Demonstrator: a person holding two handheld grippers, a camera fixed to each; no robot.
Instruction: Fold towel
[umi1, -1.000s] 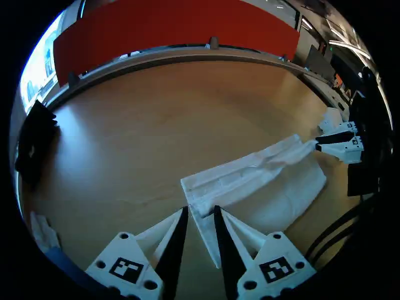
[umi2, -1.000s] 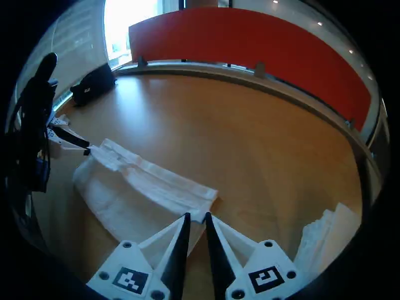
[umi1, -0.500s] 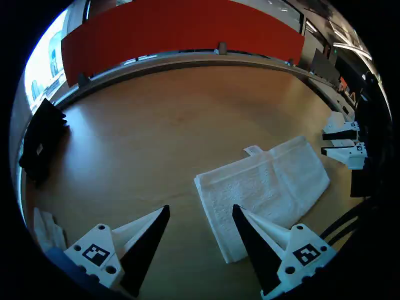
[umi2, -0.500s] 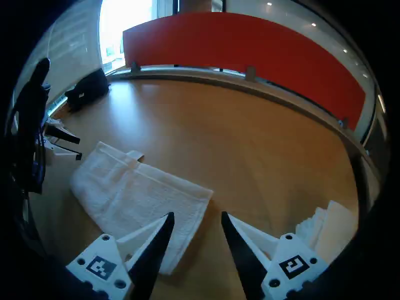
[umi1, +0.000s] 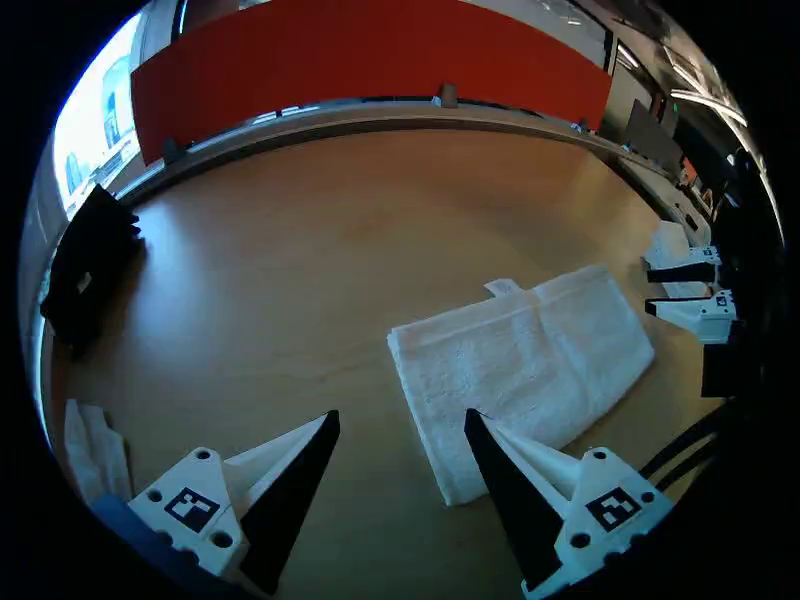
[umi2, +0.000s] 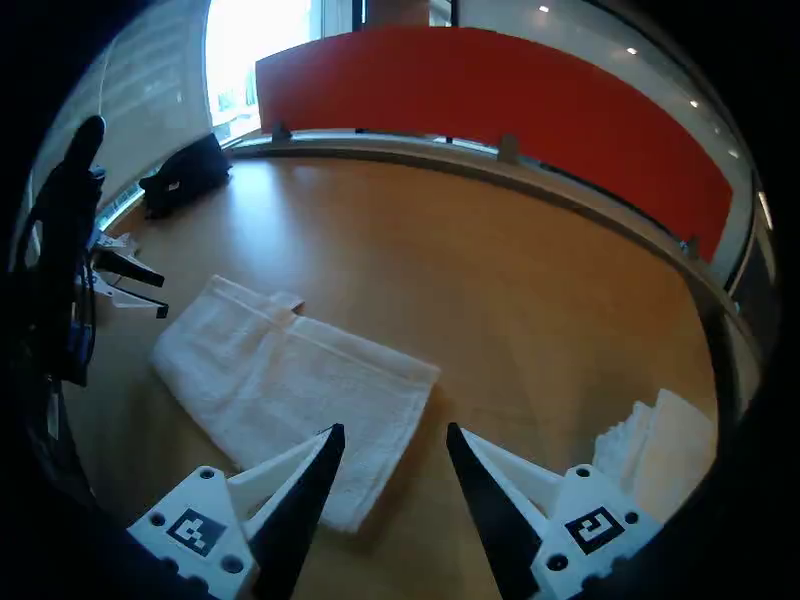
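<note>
A white towel (umi1: 520, 365) lies folded flat on the wooden table (umi1: 330, 240), with a small tag sticking out at its far edge. My left gripper (umi1: 400, 430) stands open just short of the towel's near-left corner, nothing between its fingers. In the left gripper view the right gripper (umi1: 690, 290) shows at the far right, open, beside the towel's other end. In the right gripper view the towel (umi2: 290, 380) lies in front and to the left of my open right gripper (umi2: 392, 445). The left gripper (umi2: 125, 280) shows open at the far left edge.
A red partition (umi1: 370, 55) runs along the table's far edge. A black bag (umi1: 85, 265) sits at the table's left. A stack of folded white towels (umi2: 655, 450) lies at the right in the right gripper view; more white cloth (umi1: 90, 460) at the lower left.
A second ago both grippers were shut on the towel's corners, holding its fold up. Both have since opened and drawn back, and the towel now lies flat.
</note>
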